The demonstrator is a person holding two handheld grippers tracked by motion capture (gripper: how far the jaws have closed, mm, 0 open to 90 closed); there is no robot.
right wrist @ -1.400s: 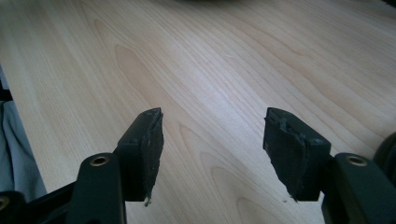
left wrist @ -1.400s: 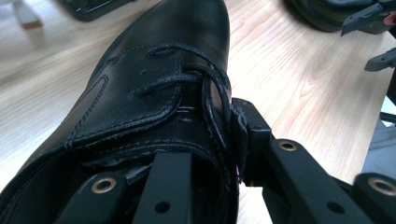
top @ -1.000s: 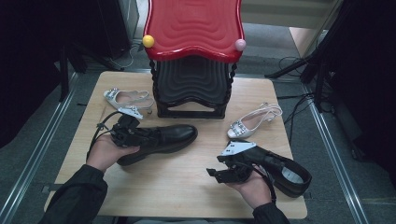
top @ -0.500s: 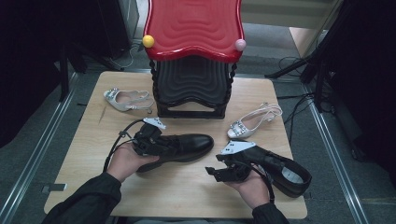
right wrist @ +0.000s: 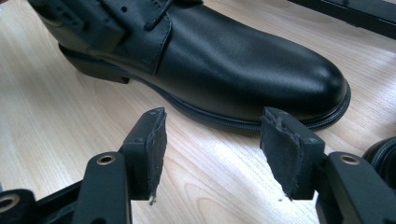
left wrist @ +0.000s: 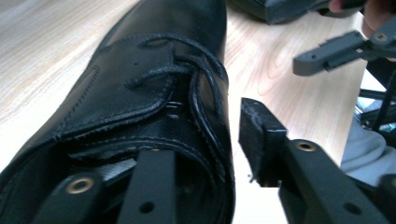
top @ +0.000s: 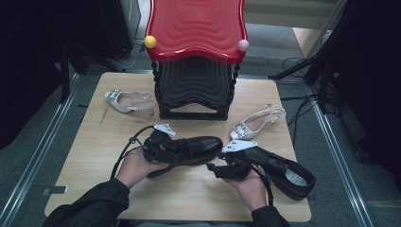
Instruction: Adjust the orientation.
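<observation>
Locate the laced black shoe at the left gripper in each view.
High view: the laced black shoe lies at table centre, toe pointing right.
Left gripper view: it covers the left and centre, laces uppermost, one gripper arm inside its opening.
Right gripper view: it runs across the top, toe at right.
Shared landmark: the wooden table.

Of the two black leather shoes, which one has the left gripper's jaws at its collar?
The black leather lace-up shoe at mid-table, toe pointing right; the other black shoe lies by the right gripper.
</observation>
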